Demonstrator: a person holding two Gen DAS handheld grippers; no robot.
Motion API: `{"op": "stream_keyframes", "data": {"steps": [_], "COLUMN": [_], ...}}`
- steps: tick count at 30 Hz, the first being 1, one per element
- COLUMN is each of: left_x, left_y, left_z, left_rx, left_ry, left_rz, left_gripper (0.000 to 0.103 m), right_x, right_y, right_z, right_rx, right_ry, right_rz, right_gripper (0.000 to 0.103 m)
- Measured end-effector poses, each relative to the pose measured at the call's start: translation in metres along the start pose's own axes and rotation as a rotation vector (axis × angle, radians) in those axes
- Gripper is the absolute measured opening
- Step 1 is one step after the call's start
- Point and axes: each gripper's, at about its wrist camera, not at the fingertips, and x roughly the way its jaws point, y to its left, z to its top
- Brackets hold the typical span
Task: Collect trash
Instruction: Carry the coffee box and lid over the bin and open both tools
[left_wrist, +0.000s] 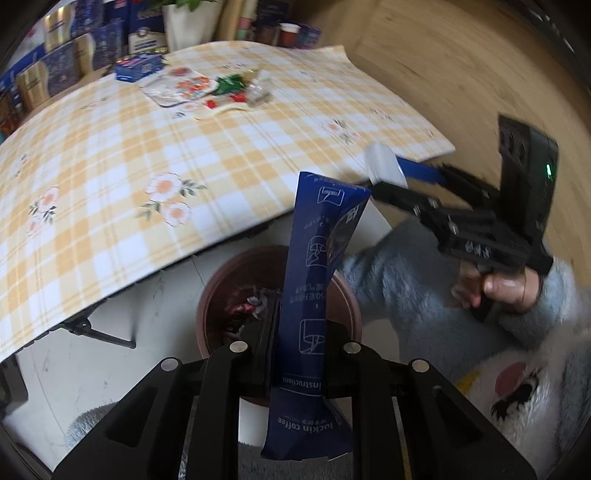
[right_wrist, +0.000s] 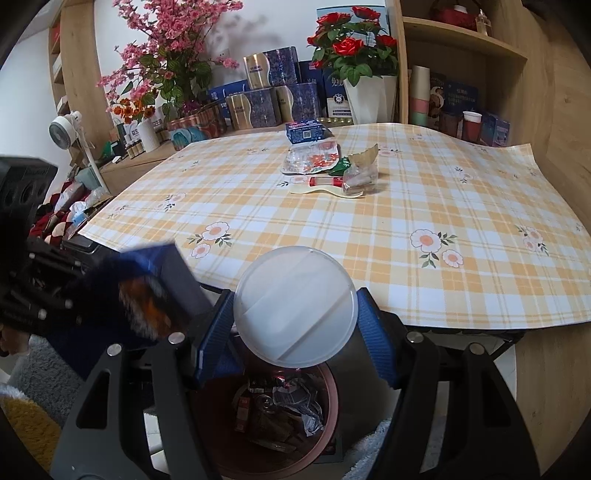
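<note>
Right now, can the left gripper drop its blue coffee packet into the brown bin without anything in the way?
Probably yes. The left gripper holds the blue coffee packet right above the brown bin, whose mouth is open, with trash inside. The right gripper, holding a white lid, is off to one side.

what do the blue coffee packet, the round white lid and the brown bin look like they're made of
Blue coffee packet: glossy plastic or foil-lined film, printed, creased and flat-sealed at the ends.
Round white lid: thin translucent plastic, milky, with a moulded rim and a raised ridge.
Brown bin: probably smooth moulded plastic with a slight sheen; glazed clay cannot be ruled out.
</note>
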Motion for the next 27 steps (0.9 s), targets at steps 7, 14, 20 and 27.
{"op": "stream_keyframes", "data": {"steps": [7,14,20,27], "left_x": [0.038,0.088,0.126,0.140], "left_y": [0.004,0.009,0.020,0.031], "left_z": [-0.006,-0.003,-0.005,-0.005], "left_rx": [-0.007,-0.011,-0.053,-0.101], "left_ry": [0.117,0.243,0.307,0.282], "left_rz": [0.018,0.076,0.122,0.144], "left_gripper": [0.017,0.017,0.017,0.062], "right_x": [0.001,0.002,0.000,0.002], "right_y": [-0.008,-0.009,-0.014,-0.015], "right_z": [-0.003,-0.004,-0.006,-0.007], "right_rx": [0.046,0.047,0.066,0.070], "right_ry": [-0.003,0.004,0.003,0.015], "right_rz": [0.009,0.009,0.009,0.008], "right_gripper": [0.067,0.067,0.067,0.067]}}
